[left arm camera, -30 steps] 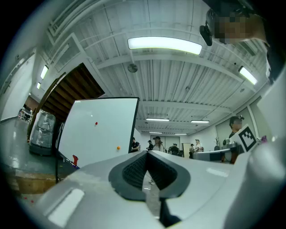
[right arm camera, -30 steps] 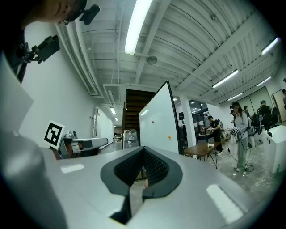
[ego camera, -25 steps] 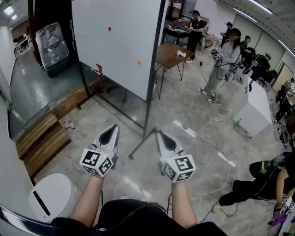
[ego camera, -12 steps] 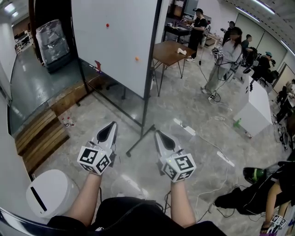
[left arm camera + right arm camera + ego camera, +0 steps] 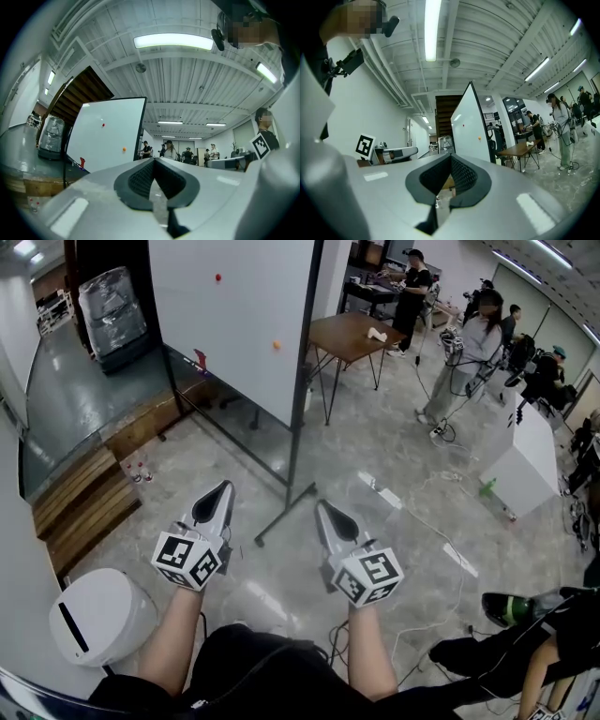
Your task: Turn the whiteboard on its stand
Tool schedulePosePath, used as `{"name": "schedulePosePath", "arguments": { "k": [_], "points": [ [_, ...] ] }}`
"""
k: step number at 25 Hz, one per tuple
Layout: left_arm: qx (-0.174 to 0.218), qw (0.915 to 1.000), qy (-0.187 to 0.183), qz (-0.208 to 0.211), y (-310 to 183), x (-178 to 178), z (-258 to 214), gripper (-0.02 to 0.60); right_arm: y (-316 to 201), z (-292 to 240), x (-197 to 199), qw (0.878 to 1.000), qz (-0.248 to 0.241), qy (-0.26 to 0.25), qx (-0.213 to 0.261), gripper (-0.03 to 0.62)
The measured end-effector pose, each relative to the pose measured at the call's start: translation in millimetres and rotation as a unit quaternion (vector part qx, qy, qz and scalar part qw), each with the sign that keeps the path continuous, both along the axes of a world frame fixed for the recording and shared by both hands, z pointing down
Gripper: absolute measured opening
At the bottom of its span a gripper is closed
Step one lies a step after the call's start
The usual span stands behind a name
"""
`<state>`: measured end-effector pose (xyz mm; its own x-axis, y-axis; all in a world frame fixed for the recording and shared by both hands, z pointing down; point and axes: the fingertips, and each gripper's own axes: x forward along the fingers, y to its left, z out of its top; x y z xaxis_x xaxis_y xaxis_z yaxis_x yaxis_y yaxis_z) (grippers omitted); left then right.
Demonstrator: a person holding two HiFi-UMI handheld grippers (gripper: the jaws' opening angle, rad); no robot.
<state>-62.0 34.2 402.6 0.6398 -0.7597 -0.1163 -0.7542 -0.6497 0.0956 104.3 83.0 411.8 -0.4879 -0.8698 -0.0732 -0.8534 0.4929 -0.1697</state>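
Since a second ago the person seated on the floor (image 5: 525, 652) has slid toward the lower right corner of the head view, and the whiteboard (image 5: 234, 315) sits slightly further left. The board stands upright on its black stand (image 5: 298, 409), well apart from both grippers, with the stand's foot (image 5: 281, 517) on the stone floor just ahead of them. The left gripper (image 5: 223, 487) and right gripper (image 5: 322, 505) are held side by side, pointing at the board, each with its jaws closed tip to tip and nothing between them. Only the head view shows the foot, a white bin (image 5: 98, 615) at lower left and wooden steps (image 5: 80, 507) beside the board. The left gripper view looks almost squarely at the board's face, with a red magnet (image 5: 103, 125) and an orange magnet (image 5: 123, 149) on it and ceiling lights (image 5: 173, 41) overhead. The right gripper view catches the board at a slant, with a wooden table (image 5: 519, 150) and a standing person (image 5: 563, 136) to its right.
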Motion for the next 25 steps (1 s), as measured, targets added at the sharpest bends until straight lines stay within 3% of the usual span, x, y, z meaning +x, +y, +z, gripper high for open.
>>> {"name": "schedulePosePath", "arguments": {
  "k": [6,16,25],
  "points": [
    [-0.006,0.9999,-0.007,-0.007,4.1,13.1,10.4,0.002,1.0,16.9,17.6,1.000,-0.004,0.010,-0.007,0.005],
    [-0.009,0.9998,-0.012,-0.012,-10.0,3.6,8.0,0.002,-14.5,13.4,4.2,1.000,-0.018,0.014,-0.013,0.003],
    [-0.010,1.0000,0.001,0.000,-60.8,-3.6,25.5,0.002,-63.1,26.2,-6.7,1.000,-0.006,0.017,-0.016,0.003]
  ]
}}
